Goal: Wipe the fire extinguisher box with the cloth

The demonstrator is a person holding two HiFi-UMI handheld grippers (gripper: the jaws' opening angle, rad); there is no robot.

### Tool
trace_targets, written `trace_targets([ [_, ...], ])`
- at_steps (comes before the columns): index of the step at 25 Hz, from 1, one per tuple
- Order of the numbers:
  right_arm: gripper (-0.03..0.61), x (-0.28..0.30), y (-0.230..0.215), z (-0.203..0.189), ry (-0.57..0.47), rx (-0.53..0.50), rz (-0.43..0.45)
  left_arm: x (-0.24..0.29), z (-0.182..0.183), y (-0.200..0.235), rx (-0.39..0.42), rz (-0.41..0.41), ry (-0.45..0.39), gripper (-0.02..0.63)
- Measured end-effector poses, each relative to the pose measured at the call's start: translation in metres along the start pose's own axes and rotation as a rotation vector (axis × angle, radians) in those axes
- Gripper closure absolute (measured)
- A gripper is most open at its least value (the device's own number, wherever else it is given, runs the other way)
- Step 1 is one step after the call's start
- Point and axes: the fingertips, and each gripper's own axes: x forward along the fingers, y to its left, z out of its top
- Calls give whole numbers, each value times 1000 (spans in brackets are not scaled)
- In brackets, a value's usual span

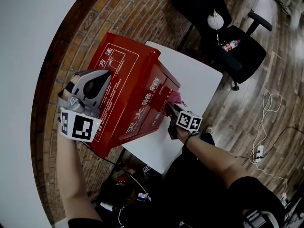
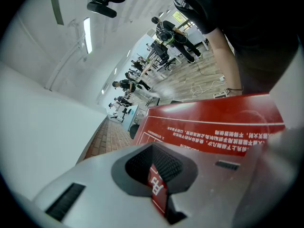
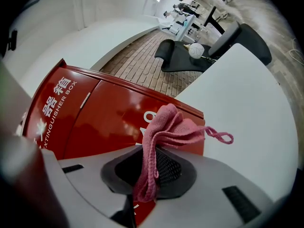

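Box: red box (image 1: 137, 91) on the white table (image 1: 202, 77), backed against the brick wall (image 1: 126, 13); near the middle of the head view, lid toward 10 o'clock, front toward 4 o'clock
Look: glossy red panels with white characters and fine print, light glinting off the front; no dust or streaks to make out
Left gripper (image 1: 100, 76): over the lid, fingers narrow with nothing between them; probably steadying the box, though contact is hard to read
Right gripper (image 3: 147, 177): fingers clamped on the pink cloth (image 3: 168, 127), its loop trailing toward 3 o'clock
Cloth place: at the front's 2 o'clock corner
Progress: I judge the wipe is under way on the front; lid and sides seem left to do
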Motion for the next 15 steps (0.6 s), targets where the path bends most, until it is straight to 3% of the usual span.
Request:
trace_targets([
  [15,506,-8,31,10,-6,-7,46,0,0,0,0,0,0,584],
])
